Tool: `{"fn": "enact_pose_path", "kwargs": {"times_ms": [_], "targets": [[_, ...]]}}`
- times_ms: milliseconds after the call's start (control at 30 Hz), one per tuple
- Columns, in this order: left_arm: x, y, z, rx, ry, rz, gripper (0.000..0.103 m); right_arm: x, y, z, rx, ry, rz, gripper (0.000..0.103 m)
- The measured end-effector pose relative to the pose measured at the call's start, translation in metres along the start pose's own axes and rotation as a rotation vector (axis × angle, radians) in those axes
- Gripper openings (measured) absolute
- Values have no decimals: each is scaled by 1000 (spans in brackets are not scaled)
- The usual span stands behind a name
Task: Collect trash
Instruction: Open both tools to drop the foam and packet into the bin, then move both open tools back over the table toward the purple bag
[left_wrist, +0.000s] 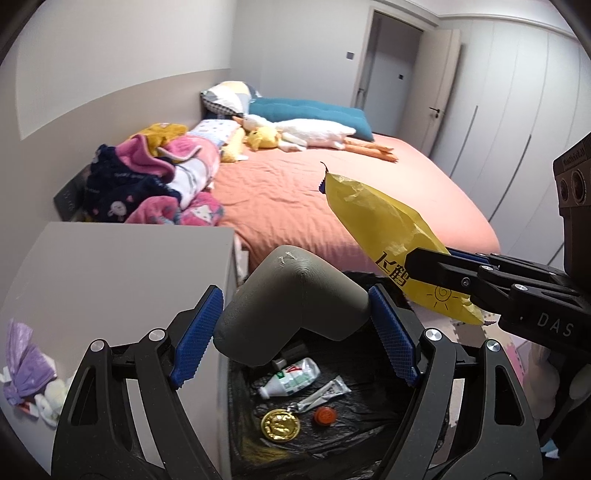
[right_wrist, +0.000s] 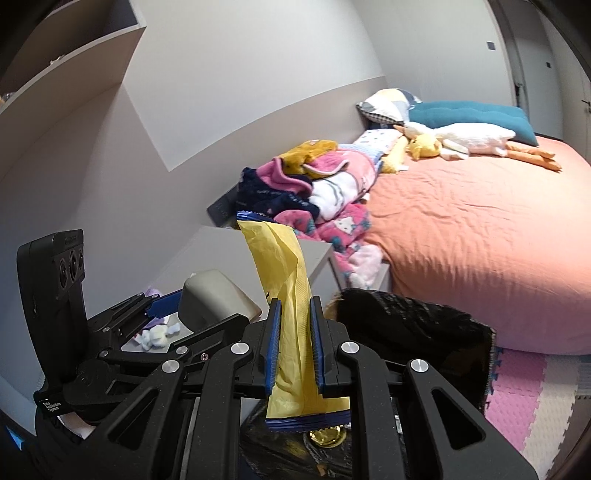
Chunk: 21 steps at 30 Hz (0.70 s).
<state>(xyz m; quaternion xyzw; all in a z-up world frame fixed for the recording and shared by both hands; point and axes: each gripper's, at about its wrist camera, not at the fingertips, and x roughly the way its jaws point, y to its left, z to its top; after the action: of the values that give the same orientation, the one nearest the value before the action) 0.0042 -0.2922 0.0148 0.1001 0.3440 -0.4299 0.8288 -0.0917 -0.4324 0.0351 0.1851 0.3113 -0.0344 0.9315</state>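
Right gripper (right_wrist: 294, 347): clamped on yellow wrapper (right_wrist: 291, 295), mid-length.
Left gripper (left_wrist: 295, 332): gripping grey foam corner (left_wrist: 291, 310).
Handling: both judged light, soft.

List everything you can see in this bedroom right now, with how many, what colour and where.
foam corner guard: 1, grey, in left gripper above bin
snack wrapper: 1, yellow, in right gripper above bin
trash bin: 1, black-lined, floor beside bed
plastic bottle: 1, clear, in bin
gold coin: 1, in bin
bottle cap: 1, orange, in bin
tube: 1, silver, in bin
bed: 1, orange sheet
blankets: pile, pink and navy, on bed
goose plush: 1, white, on bed
nightstand: 1, grey
left gripper
right gripper
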Motion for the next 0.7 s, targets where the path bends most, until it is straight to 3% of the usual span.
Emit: {"fn": "enact_pose_path", "kwargs": {"times_ms": [200,233,267,333,400,700], "targets": [[11,-14,3,18,22,-44,81,-11,-16,1,41,-20,-28,17],[13,-15,3,14,32,-54,91,-14,-20,1,61,-29,-34,19],[16,-17,4,8,46,-54,97,-16,-24,2,78,-33,-38,24],[20,-20,4,7,57,-35,97,-21,-30,3,102,-57,-73,53],[23,-22,5,9,64,-22,97,-25,-34,3,115,-83,-103,61],[19,-12,4,-9,49,8,97,-15,-38,6,112,-73,-91,61]]}}
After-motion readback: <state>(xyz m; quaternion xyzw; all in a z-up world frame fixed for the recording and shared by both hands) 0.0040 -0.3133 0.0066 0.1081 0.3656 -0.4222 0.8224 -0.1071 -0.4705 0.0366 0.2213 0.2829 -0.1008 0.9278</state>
